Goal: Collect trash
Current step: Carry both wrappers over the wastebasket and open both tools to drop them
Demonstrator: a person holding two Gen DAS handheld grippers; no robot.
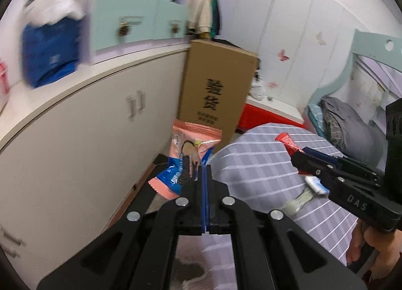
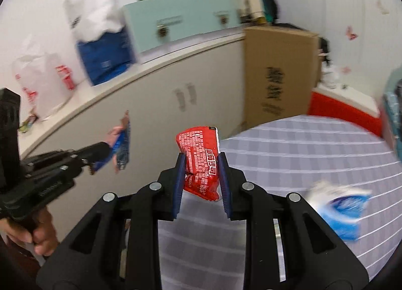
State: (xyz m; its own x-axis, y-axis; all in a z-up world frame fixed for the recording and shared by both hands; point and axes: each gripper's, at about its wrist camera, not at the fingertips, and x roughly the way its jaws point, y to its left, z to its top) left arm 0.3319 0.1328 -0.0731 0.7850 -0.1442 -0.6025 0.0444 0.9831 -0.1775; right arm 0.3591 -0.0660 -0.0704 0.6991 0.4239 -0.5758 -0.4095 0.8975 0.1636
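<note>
My left gripper (image 1: 204,167) is shut on a pink and blue snack wrapper (image 1: 186,157) and holds it up beside the bed, near the cabinet. It also shows in the right wrist view (image 2: 105,162), with the wrapper (image 2: 123,144) edge-on. My right gripper (image 2: 202,162) is shut on a red snack packet (image 2: 201,162) held above the striped bedsheet (image 2: 301,152). In the left wrist view the right gripper (image 1: 299,157) holds the red packet (image 1: 287,143) over the bed. A blue and white wrapper (image 2: 344,212) lies on the bed, also in the left wrist view (image 1: 315,184).
A white cabinet (image 1: 88,134) runs along the left with a blue bag (image 1: 50,51) and a white plastic bag (image 2: 42,84) on top. A tall cardboard box (image 1: 216,89) stands at its end. A grey folded blanket (image 1: 344,124) lies at the bed's far right. A pale scrap (image 1: 299,200) lies on the sheet.
</note>
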